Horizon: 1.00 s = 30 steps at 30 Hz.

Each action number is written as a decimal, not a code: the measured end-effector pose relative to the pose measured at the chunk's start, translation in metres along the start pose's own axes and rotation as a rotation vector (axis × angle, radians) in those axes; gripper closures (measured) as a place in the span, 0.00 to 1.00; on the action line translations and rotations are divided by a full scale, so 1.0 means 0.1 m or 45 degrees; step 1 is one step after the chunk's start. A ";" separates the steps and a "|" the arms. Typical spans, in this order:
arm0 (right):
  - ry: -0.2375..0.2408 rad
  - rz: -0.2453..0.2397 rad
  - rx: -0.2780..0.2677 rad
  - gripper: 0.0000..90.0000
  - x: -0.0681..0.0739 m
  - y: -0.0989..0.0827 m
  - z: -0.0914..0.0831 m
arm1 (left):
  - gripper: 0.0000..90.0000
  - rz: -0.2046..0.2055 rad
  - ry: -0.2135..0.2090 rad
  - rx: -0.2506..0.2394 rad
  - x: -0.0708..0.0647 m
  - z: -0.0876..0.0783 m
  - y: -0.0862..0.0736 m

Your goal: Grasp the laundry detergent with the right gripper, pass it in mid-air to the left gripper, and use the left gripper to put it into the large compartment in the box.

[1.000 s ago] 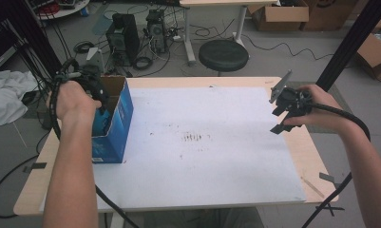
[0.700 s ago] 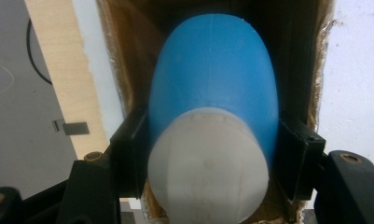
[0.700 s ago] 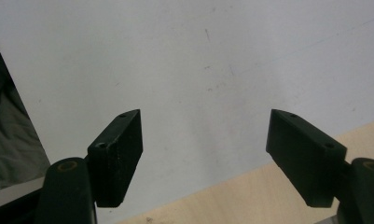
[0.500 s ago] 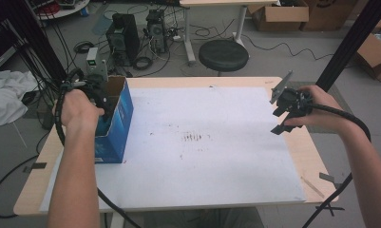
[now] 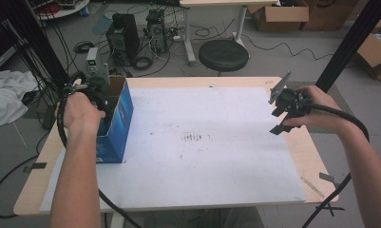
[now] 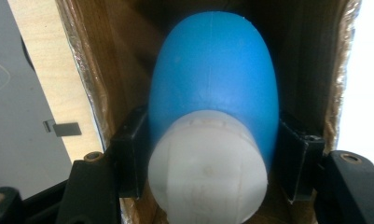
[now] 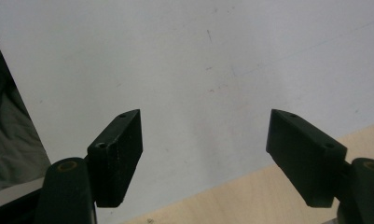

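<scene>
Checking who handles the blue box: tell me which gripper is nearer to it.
Left. The left gripper is down inside the blue box, clamped on a blue and white bottle. The right gripper hangs open over the table's far side, well apart.

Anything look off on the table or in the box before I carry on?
Nothing serious. The white sheet has a cluster of small dark marks near its middle, old scuffs by the look of them. The blue box stands upright at the table's left edge, and the left gripper holds a blue and white bottle inside it. Nothing spilled.
</scene>
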State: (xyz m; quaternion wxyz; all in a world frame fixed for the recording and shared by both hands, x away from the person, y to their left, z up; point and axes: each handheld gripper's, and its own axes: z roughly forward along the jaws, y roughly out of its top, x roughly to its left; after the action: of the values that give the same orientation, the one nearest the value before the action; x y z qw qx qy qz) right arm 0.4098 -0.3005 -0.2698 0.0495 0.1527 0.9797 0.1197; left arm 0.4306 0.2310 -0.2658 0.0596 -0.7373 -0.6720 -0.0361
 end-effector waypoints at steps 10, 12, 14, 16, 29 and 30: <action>0.003 0.001 0.006 0.30 0.01 0.01 0.01 | 0.43 -0.005 -0.002 -0.008 0.00 0.00 -0.01; 0.004 0.002 0.006 0.30 0.01 0.01 0.01 | 0.43 -0.005 -0.002 -0.005 0.01 0.01 -0.01; 0.008 0.000 0.003 0.30 0.02 0.01 0.02 | 0.43 -0.008 -0.005 -0.007 0.01 0.01 -0.02; 0.010 -0.001 0.012 0.30 0.02 0.01 0.03 | 0.43 -0.012 -0.010 -0.009 0.01 0.02 -0.02; 0.010 -0.002 0.012 0.30 0.04 0.02 0.03 | 0.43 -0.010 -0.016 -0.031 0.02 0.02 -0.05; 0.010 -0.002 0.011 0.30 0.04 0.02 0.03 | 0.43 -0.009 -0.012 -0.032 0.01 0.02 -0.06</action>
State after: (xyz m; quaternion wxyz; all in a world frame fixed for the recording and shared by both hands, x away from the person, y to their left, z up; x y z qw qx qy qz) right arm 0.4066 -0.2968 -0.2723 0.0453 0.1516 0.9806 0.1160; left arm 0.4250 0.2328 -0.2679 0.0470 -0.7357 -0.6744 -0.0412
